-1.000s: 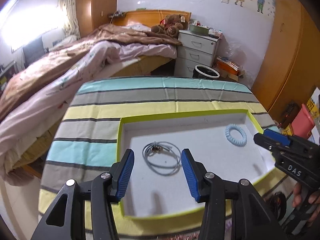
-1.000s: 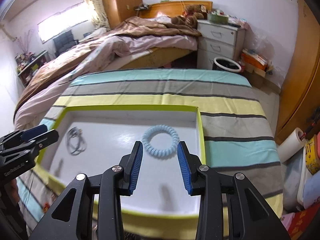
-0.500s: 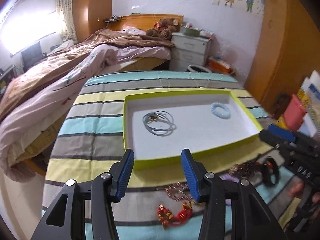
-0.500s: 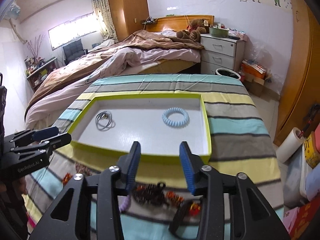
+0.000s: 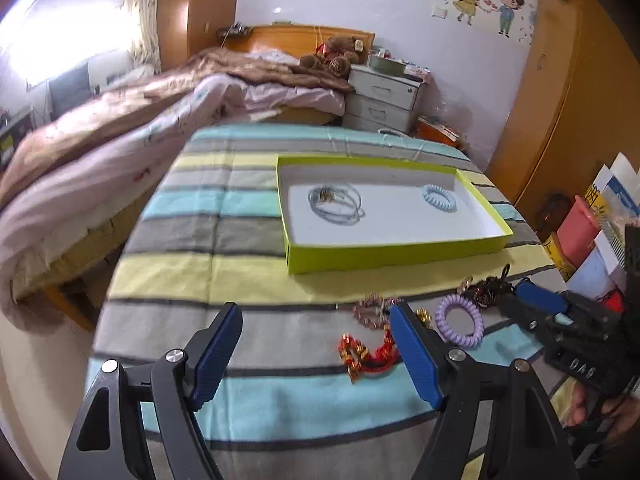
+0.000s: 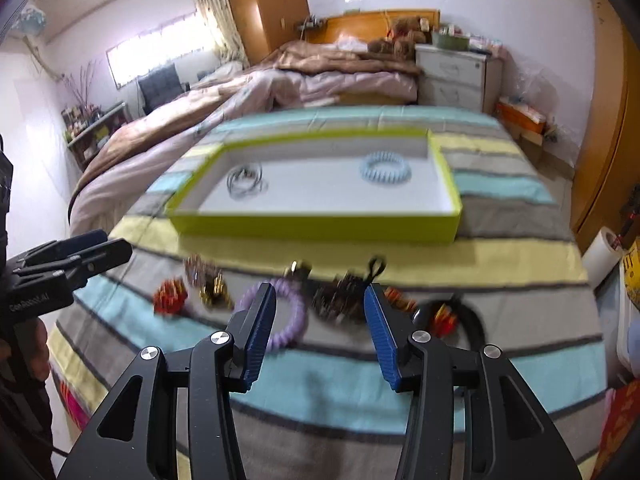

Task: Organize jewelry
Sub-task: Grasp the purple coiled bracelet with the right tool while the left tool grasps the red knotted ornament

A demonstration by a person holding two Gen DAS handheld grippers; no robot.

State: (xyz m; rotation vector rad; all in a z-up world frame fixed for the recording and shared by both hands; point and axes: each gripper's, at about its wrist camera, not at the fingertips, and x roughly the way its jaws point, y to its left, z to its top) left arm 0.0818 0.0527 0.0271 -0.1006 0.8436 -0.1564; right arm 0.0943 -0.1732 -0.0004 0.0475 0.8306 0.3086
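We see the loose jewelry strewn across the striped bench point(image 5: 248, 288) in the lower middle of both frames: a purple coil band point(image 5: 459, 321), a red-and-gold piece point(image 5: 366, 354), a pinkish beaded one point(image 5: 374, 308) and a dark tangle point(image 5: 490, 288) in the left wrist view, with the same heap blurred in the right wrist view, where the coil band point(image 6: 294, 318) lies just beyond the left finger. Above the heap, mid-frame, sits the lime tray point(image 5: 392, 254), apart from the pile; inside it lie a grey cord necklace point(image 5: 336, 204) toward its left and a blue coil band point(image 5: 439, 199) toward its right. Our left gripper point(image 5: 316, 354) fills the bottom of its frame, jaws spread wide after just opening, nothing between them but cloth. Our right gripper point(image 6: 320, 336) hangs over the heap, jaws likewise just opened and spread, pinching nothing. Beyond the bench, in the upper left, lies a rumpled bed point(image 5: 120, 128), with a white nightstand point(image 5: 384, 98) at upper centre.
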